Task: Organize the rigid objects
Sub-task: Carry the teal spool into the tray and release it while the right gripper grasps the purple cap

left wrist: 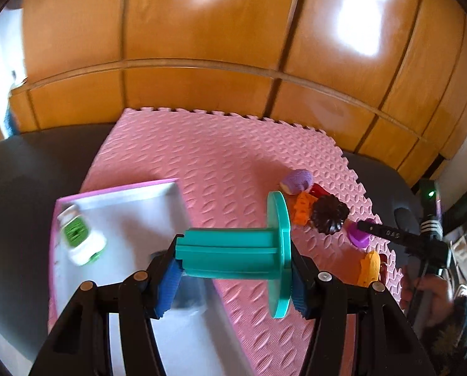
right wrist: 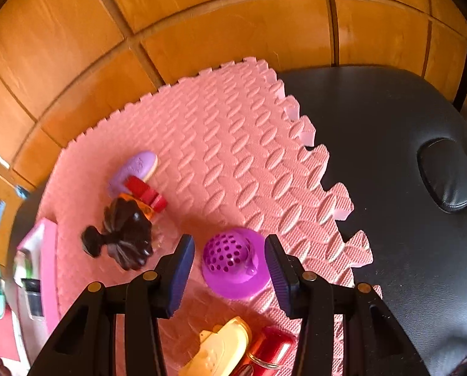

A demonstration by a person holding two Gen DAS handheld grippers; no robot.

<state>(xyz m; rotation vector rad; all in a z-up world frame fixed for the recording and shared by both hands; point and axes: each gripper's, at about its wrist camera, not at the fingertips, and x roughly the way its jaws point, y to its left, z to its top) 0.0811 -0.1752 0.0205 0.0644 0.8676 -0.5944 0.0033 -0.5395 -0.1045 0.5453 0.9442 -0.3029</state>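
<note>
The left gripper is clamped on a teal spool, its blue pads pressing the spool's two ends, so the jaws stand fairly wide with the spool lying crosswise between them. The spool hangs over the near edge of a pink-rimmed tray that sits on the pink foam mat. A green and white toy lies in the tray, blurred.

The right gripper is spread wide, holding nothing, with a purple perforated cap on the mat between its fingers; whether the pads touch it is hard to tell, though gaps seem to show on both sides. Left of it sits a dark brown toy, with a red piece and a lilac piece beyond. A yellow toy and a red cylinder lie nearest the camera.
</note>
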